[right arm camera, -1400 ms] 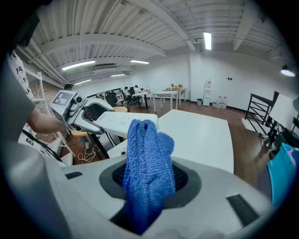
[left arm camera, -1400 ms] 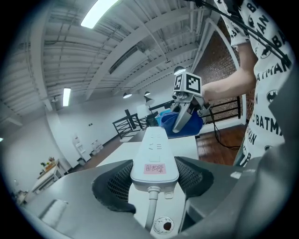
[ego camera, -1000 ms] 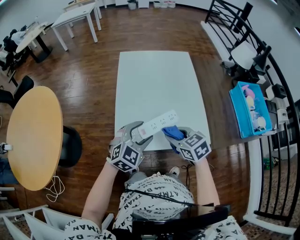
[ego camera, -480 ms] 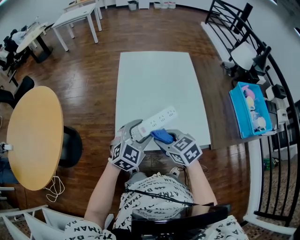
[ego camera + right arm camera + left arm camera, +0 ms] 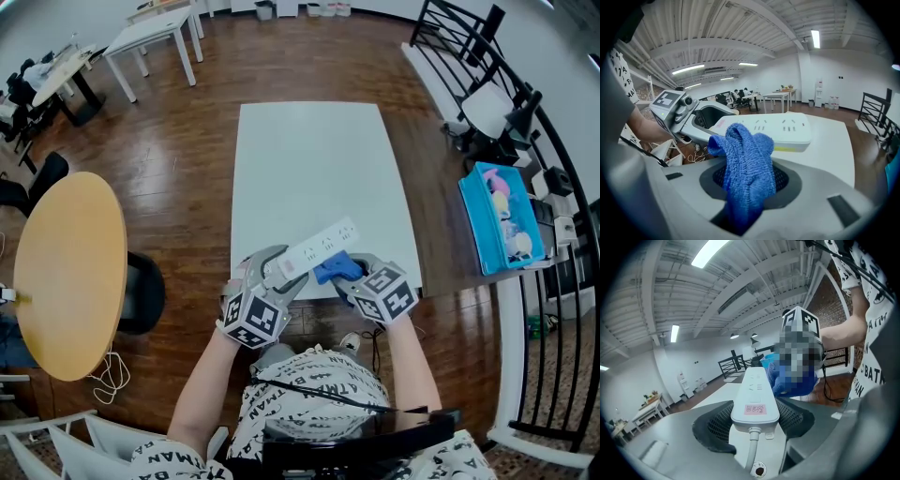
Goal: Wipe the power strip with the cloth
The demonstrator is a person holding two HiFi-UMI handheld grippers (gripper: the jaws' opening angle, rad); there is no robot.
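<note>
A white power strip (image 5: 317,249) is held up over the near edge of the white table (image 5: 309,169). My left gripper (image 5: 276,272) is shut on its cord end, where a pink label shows. In the left gripper view the power strip (image 5: 754,397) runs away from me between the two pads. My right gripper (image 5: 349,277) is shut on a blue cloth (image 5: 335,269), which presses against the strip's near side. In the right gripper view the blue cloth (image 5: 745,164) bunches up out of the jaws, in front of the power strip (image 5: 773,131).
A round wooden table (image 5: 70,272) and a dark chair (image 5: 141,292) stand to the left. A blue bin (image 5: 502,217) with small items sits on a rack at the right, beside a black railing (image 5: 553,169). White desks (image 5: 150,33) stand at the far left.
The right gripper with the cloth slid left along the strip toward the left gripper, then back right a little. The left gripper and the strip stayed nearly still.
</note>
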